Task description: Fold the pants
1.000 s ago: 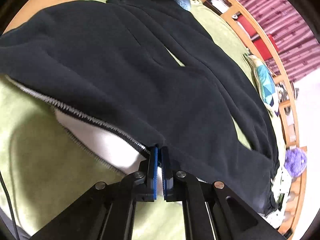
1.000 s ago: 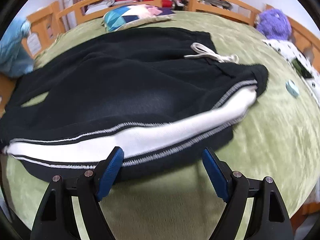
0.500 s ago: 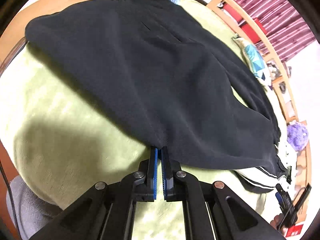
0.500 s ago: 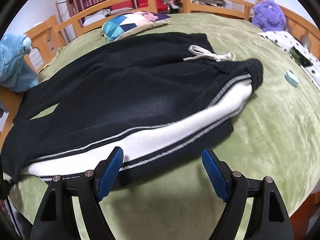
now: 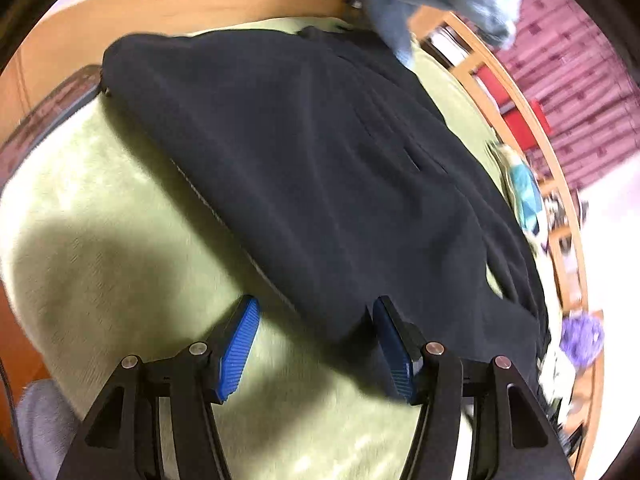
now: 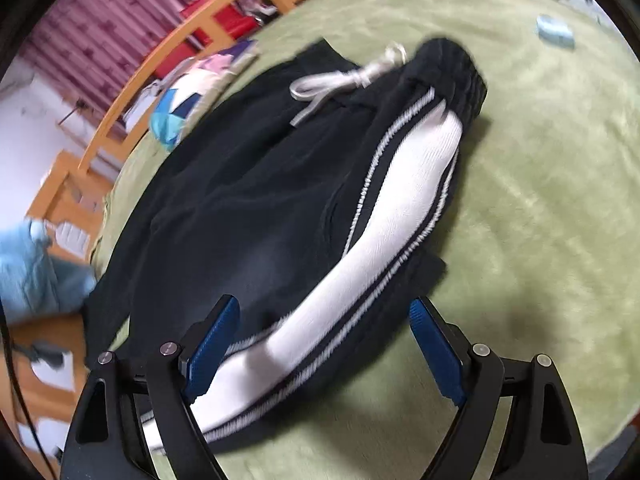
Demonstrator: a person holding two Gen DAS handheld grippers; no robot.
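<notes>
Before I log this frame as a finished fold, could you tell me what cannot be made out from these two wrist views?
- Left wrist view: the pants hide their own white stripe; the waistband end is squeezed into the blurred right edge.
- Right wrist view: the leg cuffs sit behind the right gripper and its left finger.
- Right wrist view: the small light blue object on the green blanket is too blurred to identify.
- Neither view shows the other gripper; the left gripper appears only in its own.

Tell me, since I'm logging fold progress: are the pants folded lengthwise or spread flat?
Folded lengthwise: the pants lie one leg over the other, white side stripe along the near edge.
</notes>
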